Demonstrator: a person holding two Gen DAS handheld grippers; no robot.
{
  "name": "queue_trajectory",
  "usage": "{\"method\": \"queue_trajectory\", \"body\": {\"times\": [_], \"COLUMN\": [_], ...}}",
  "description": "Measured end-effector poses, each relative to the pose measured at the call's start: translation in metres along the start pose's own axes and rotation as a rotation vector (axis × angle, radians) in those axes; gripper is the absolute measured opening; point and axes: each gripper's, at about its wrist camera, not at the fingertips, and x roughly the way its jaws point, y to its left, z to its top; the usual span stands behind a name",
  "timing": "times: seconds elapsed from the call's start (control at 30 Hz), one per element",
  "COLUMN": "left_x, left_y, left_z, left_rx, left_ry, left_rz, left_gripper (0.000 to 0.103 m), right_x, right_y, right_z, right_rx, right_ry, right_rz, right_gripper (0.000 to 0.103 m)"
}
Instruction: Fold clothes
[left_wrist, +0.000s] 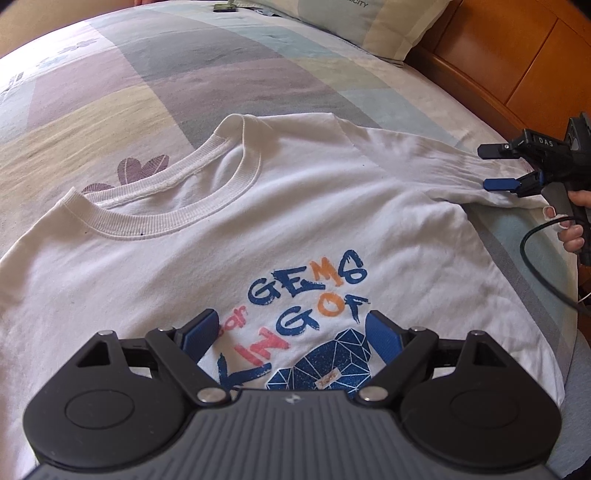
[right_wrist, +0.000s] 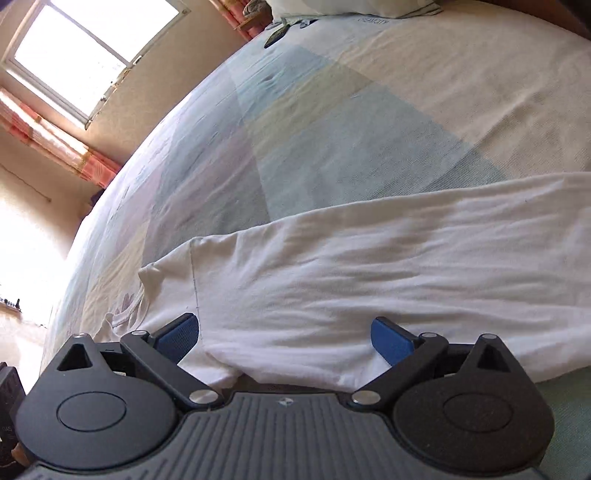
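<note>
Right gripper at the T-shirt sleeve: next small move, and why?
Probably close the right gripper on the sleeve. Its jaws stand open around the sleeve end, not pinching it, while the white T-shirt lies flat, print up, on the bedspread. A fold needs the sleeve gripped first.

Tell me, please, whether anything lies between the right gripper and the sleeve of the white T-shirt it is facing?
Nothing visible does. The right gripper is at the end of the sleeve of the white T-shirt, its jaws open on either side of the cloth, with only the bedspread around it.
</note>
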Motion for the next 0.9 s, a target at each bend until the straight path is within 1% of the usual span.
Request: {"method": "queue_trajectory", "body": {"times": [0.03, 0.1, 0.13, 0.23, 0.27, 0.3, 0.33, 0.37, 0.4, 0.47, 0.5, 0.53, 0.57, 0.6, 0.63, 0.67, 0.7, 0.73, 0.83, 0.9], "left_x": [0.000, 0.001, 0.001, 0.001, 0.001, 0.002, 0.002, 0.002, 0.002, 0.003, 0.003, 0.003, 0.003, 0.003, 0.003, 0.003, 0.002, 0.001, -0.003, -0.006], "left_y": [0.000, 0.000, 0.000, -0.001, -0.001, 0.000, -0.001, -0.001, -0.001, 0.000, 0.000, 0.000, 0.000, 0.000, 0.000, -0.001, -0.001, -0.002, -0.002, 0.001], "left_z": [0.000, 0.001, 0.001, 0.002, 0.002, 0.002, 0.002, 0.002, 0.002, 0.002, 0.002, 0.003, 0.003, 0.003, 0.003, 0.003, 0.003, 0.003, 0.003, 0.002], "left_rx": [-0.001, 0.001, 0.004, 0.008, 0.007, 0.007, 0.007, 0.008, 0.009, 0.011, 0.012, 0.013, 0.013, 0.013, 0.016, 0.019, 0.023, 0.029, 0.046, 0.048], "left_ry": [0.000, -0.001, -0.001, -0.001, -0.001, -0.001, -0.001, 0.000, 0.000, 0.001, 0.001, 0.001, 0.001, 0.001, 0.001, 0.001, 0.001, 0.000, -0.006, -0.009], "left_rz": [-0.001, -0.001, -0.001, -0.001, -0.002, -0.002, -0.002, -0.003, -0.005, -0.007, -0.007, -0.007, -0.008, -0.007, -0.006, -0.004, -0.002, 0.009, 0.044, 0.064], "left_gripper": [0.086, 0.087, 0.087, 0.087, 0.087, 0.087, 0.087, 0.087, 0.088, 0.088, 0.088, 0.088, 0.088, 0.088, 0.088, 0.088, 0.088, 0.088, 0.088, 0.088], "right_x": [-0.009, -0.024, -0.032, -0.059, -0.066, -0.072, -0.076, -0.078, -0.078, -0.073, -0.071, -0.071, -0.076, -0.083, -0.090, -0.092, -0.092, -0.088, -0.062, -0.039], "right_y": [-0.009, -0.027, -0.042, -0.072, -0.074, -0.073, -0.069, -0.065, -0.064, -0.064, -0.066, -0.074, -0.079, -0.084, -0.083, -0.076, -0.065, -0.053, -0.009, 0.018], "right_z": [0.004, 0.009, 0.010, 0.015, 0.016, 0.016, 0.015, 0.013, 0.010, 0.004, 0.002, 0.001, 0.001, 0.001, 0.001, 0.003, 0.005, 0.008, 0.016, 0.018], "right_rx": [0.000, -0.025, -0.009, 0.135, 0.160, 0.172, 0.168, 0.156, 0.142, 0.114, 0.102, 0.107, 0.131, 0.162, 0.184, 0.174, 0.137, 0.089, -0.056, -0.129], "right_ry": [-0.033, -0.086, -0.105, -0.156, -0.172, -0.186, -0.185, -0.177, -0.157, -0.104, -0.087, -0.085, -0.108, -0.140, -0.173, -0.198, -0.210, -0.204, -0.133, -0.091], "right_rz": [-0.044, -0.197, -0.224, -0.218, -0.229, -0.246, -0.225, -0.185, -0.176, -0.189, -0.232, -0.318, -0.363, -0.381, -0.417, -0.464, -0.499, -0.512, -0.493, -0.473], "right_gripper": [0.100, 0.100, 0.097, 0.096, 0.097, 0.102, 0.103, 0.103, 0.103, 0.103, 0.103, 0.102, 0.100, 0.099, 0.100, 0.102, 0.103, 0.103, 0.103, 0.103]}}
